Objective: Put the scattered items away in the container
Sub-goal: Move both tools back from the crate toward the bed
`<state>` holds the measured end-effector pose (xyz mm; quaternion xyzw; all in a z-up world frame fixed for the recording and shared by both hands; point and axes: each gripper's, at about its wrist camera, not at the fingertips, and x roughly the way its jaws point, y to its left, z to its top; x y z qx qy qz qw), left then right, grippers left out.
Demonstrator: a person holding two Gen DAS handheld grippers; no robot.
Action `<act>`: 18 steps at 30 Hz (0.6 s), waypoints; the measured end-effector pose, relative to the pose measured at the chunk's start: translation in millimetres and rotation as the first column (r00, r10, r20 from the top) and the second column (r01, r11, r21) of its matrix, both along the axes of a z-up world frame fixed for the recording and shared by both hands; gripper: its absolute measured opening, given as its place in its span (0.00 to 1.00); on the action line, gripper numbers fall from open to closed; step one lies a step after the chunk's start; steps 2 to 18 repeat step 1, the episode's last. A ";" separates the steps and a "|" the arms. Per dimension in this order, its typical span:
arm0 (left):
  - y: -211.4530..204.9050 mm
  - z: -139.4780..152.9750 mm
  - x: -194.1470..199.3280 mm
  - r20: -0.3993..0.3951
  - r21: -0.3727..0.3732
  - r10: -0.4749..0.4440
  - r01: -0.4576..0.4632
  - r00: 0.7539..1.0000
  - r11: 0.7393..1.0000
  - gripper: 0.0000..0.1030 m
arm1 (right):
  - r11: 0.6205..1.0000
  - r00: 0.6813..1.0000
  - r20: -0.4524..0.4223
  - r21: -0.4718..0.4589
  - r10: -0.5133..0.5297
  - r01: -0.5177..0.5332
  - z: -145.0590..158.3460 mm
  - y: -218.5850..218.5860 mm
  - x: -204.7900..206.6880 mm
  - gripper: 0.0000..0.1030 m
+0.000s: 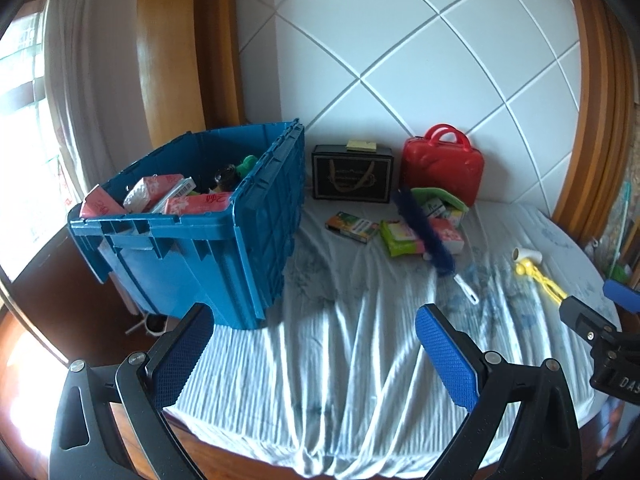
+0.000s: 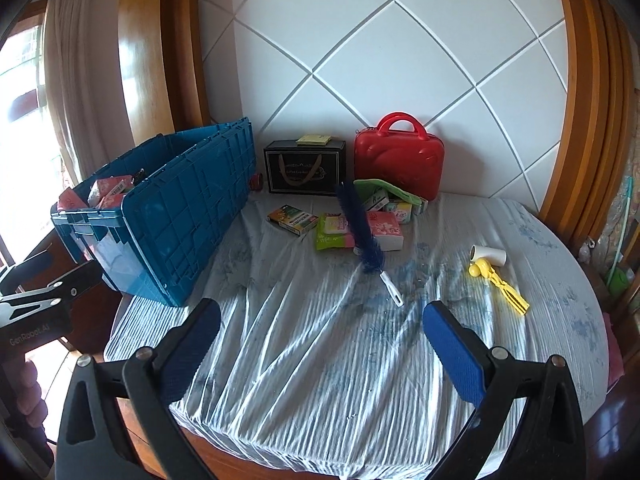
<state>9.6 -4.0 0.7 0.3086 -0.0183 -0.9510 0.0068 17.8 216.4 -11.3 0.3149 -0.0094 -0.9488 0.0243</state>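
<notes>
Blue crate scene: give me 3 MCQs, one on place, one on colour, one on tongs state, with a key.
1. Where does the blue duster lie?
A. in the blue crate
B. across the packets on the bed sheet
C. on the black gift box

2. What colour is the handled case by the headboard?
A. red
B. yellow
C. green

3. How are the left tongs and right tongs?
A. both open, holding nothing
B. left shut on a packet
C. right shut on the duster

Key: 1 B, its brush rests over the pink and green packets; 2 A, glossy red shell and handle; 3 A, the fingers stand wide apart over bare sheet.
</notes>
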 end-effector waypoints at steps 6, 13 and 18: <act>-0.5 -0.4 1.3 -0.003 -0.002 -0.004 0.004 1.000 1.000 0.99 | 1.000 1.000 0.005 0.003 -0.002 0.002 -1.6 -1.6 -0.4 1.00; -0.5 -0.4 1.3 -0.003 -0.002 -0.004 0.004 1.000 1.000 0.99 | 1.000 1.000 0.005 0.003 -0.002 0.002 -1.6 -1.6 -0.4 1.00; -0.5 -0.4 1.3 -0.003 -0.002 -0.004 0.004 1.000 1.000 0.99 | 1.000 1.000 0.005 0.003 -0.002 0.002 -1.6 -1.6 -0.4 1.00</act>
